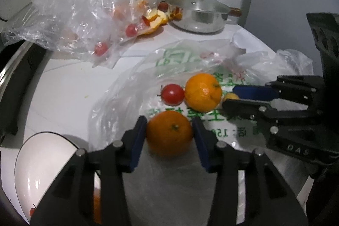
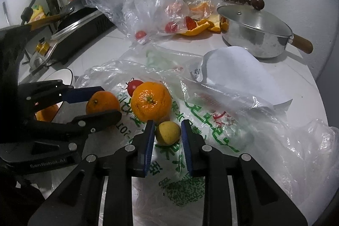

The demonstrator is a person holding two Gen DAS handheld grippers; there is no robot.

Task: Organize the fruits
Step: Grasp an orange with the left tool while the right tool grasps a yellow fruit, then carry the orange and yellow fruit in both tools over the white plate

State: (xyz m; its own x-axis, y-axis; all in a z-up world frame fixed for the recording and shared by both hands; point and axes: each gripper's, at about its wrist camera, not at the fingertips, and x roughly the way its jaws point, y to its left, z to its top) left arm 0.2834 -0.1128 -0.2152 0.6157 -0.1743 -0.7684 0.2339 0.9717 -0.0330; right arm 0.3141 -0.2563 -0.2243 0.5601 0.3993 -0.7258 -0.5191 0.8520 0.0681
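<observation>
Both sides loaded: left hand-held gripper [image 1: 169, 132] pinches a round orange tangerine [image 1: 169, 133] off the printed plastic bag [image 1: 220, 118] on the table, beside the white bowl [image 1: 42, 158]; right hand-held gripper [image 2: 167, 132] clamps a small yellow fruit [image 2: 168, 132], ready for sorting.

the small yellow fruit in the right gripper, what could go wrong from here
The right gripper pinches the small yellow fruit right beside the larger orange; lifting could nudge that orange and the tomato into rolling. Both lie on a loose plastic bag, which may drag along. The left gripper works close by, so they might collide.
</observation>
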